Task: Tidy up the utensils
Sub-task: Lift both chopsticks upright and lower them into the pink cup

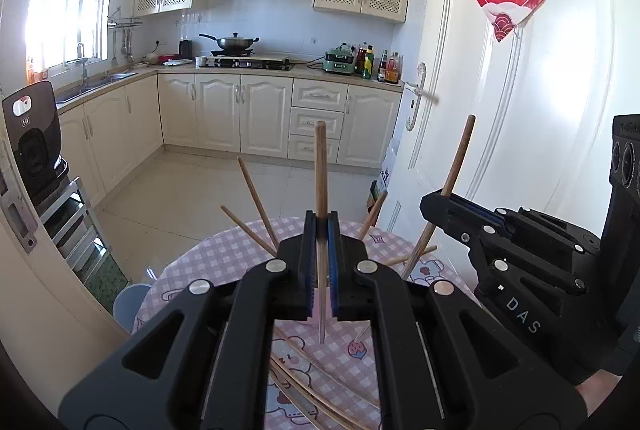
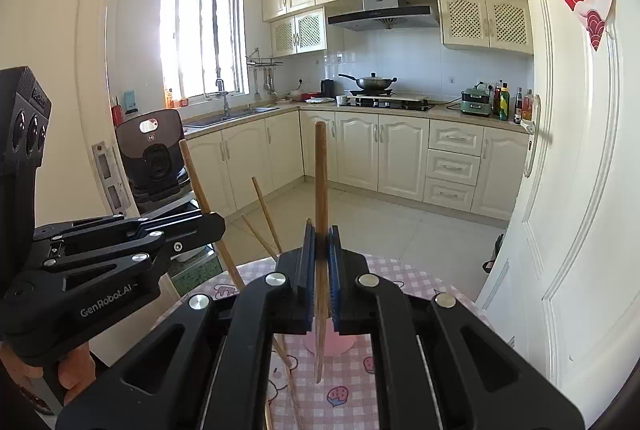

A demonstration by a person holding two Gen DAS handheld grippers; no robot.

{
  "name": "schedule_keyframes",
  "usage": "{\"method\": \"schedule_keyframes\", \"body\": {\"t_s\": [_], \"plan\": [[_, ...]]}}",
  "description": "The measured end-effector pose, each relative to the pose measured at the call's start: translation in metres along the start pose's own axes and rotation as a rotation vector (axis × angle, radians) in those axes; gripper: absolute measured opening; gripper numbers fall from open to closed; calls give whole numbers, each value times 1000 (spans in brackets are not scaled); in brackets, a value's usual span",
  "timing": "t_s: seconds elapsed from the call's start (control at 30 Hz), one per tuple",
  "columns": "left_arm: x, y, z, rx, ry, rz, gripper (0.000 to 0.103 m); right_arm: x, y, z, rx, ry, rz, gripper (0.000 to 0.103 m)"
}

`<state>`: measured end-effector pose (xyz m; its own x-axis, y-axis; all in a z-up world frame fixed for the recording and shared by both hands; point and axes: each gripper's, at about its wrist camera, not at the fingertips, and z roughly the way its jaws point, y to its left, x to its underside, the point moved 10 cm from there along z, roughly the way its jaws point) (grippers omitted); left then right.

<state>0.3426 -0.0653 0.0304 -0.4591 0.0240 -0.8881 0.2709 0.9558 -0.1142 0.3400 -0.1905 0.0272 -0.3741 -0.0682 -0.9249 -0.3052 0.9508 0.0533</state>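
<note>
Wooden chopsticks are what I am sorting, and I hold one in each gripper. My left gripper (image 1: 322, 262) is closed on one chopstick (image 1: 320, 166), with the blue pads (image 1: 333, 262) pressing it from both sides. It stands almost upright, thick end up and thin tip hanging just over the table (image 1: 224, 254). I think I hold it this way so the tip can go down into a holder.

In the middle, other chopsticks (image 1: 256, 198) stick up in different directions behind my fingers; they seem to stand in a pink cup (image 2: 332, 346), but the cup is mostly hidden. More chopsticks (image 1: 304, 386) lie flat on the checked cloth, not yet collected.

On the right, my right gripper (image 2: 321, 270) is also closed on its own chopstick (image 2: 320, 166), upright in the same way, its tip near the cup.

Both sticks are plain brown wood, round, narrowing to the tip, and slightly darker where the pads grip.
</note>
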Motion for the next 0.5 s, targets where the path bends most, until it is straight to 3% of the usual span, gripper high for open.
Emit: {"method": "schedule_keyframes", "body": {"t_s": [0.3,0.5], "plan": [[-23,9,-6,-24,-105,-62,6,-31,0,1,62,-108,-14,5],[-36,4,-3,-28,-130,-57,6,-46,-9,5,76,-159,21,5]]}}
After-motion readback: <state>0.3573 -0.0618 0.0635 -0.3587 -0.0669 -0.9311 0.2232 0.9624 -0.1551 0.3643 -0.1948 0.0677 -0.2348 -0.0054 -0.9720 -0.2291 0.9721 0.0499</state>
